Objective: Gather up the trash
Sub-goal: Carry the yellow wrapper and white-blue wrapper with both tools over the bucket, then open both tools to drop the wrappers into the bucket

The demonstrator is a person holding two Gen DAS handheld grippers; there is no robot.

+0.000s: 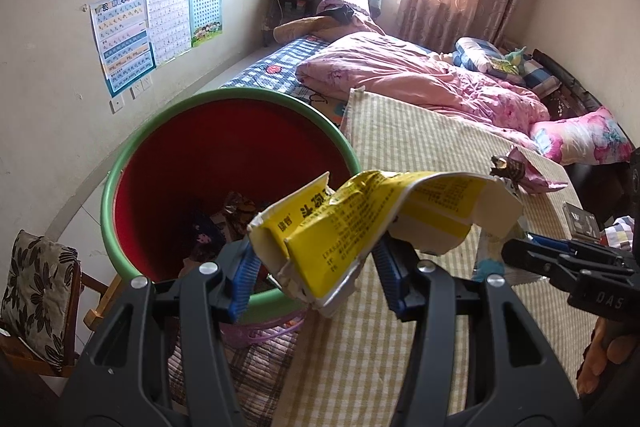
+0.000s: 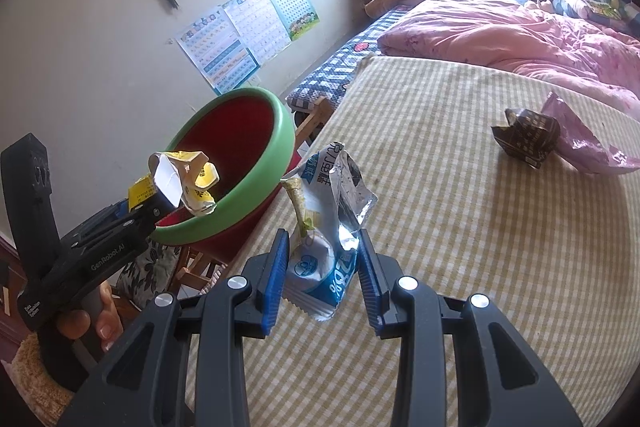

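Holding a crumpled yellow carton (image 1: 360, 227) clamped in our left gripper (image 1: 316, 267), we note its long axis running across the frame, its left end overhanging the near rim of the red bin (image 1: 224, 187) at centre left. Our right gripper (image 2: 324, 279) grips a blue-and-white wrapper (image 2: 320, 263) upright over the checked cloth (image 2: 480, 247), farther from the bin; a dark wrapper (image 2: 524, 135) lies at right.

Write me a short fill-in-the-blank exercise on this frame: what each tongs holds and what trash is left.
1. The left tongs grip a crushed ____ carton.
2. The carton hangs at the rim of the red bin with a ____ rim.
3. The right tongs hold a blue-and-white ____.
4. A dark wrapper and a ____ bag lie on the checked cloth.

Missing: yellow; green; wrapper; pink
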